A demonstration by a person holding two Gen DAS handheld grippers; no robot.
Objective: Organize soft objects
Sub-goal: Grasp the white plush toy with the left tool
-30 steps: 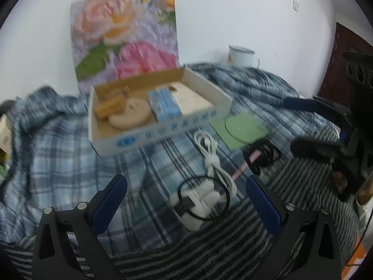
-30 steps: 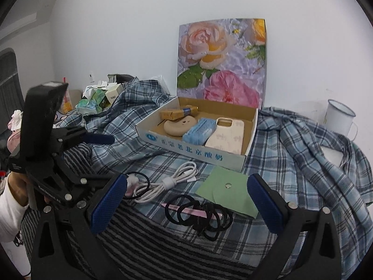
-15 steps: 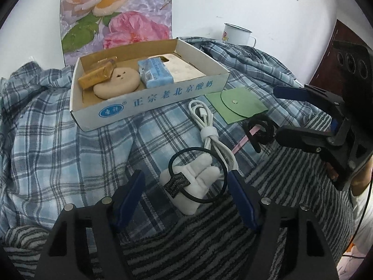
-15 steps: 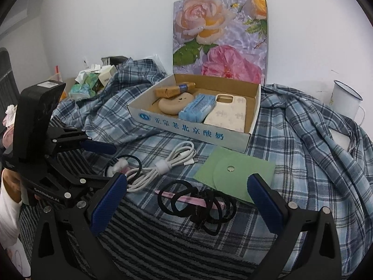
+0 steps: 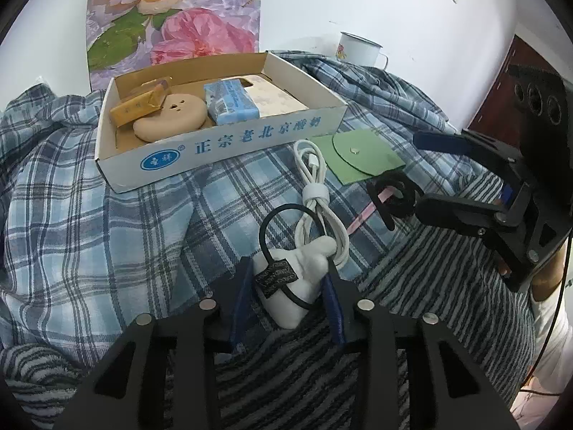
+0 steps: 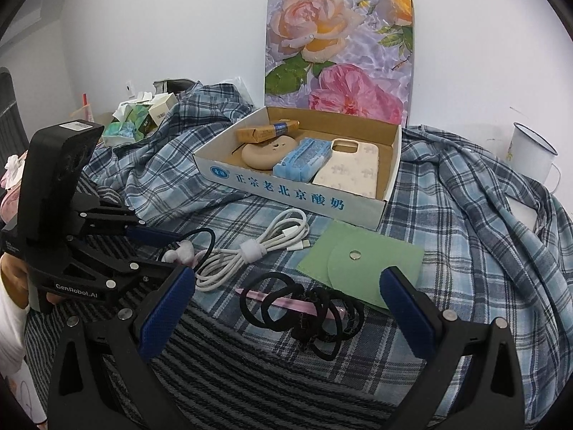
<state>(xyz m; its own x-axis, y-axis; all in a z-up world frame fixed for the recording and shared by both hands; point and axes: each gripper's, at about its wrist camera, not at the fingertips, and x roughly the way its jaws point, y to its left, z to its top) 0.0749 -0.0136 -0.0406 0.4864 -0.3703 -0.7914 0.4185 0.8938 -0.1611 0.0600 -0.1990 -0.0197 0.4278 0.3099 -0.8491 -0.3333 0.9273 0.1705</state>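
Note:
A white plush hair tie with a black elastic loop lies on the striped cloth, against a coiled white cable. My left gripper is closing around it, and both blue pads touch the plush's sides. The right wrist view shows that gripper at the left with the plush between its fingers. My right gripper hangs open over a heap of black hair ties crossed by a pink stick. The cardboard box behind holds a phone case, a blue packet, a tan cushion and a yellow bar.
A green pouch lies between the box and the hair ties. A flowered board leans on the wall behind the box. A white mug stands at the back right. Cartons and tissue are piled at the back left.
My left gripper tipped down, came in over the white plush hair tie and narrowed its jaws from wide open to touching it. The right gripper stayed open and tilted down slightly.

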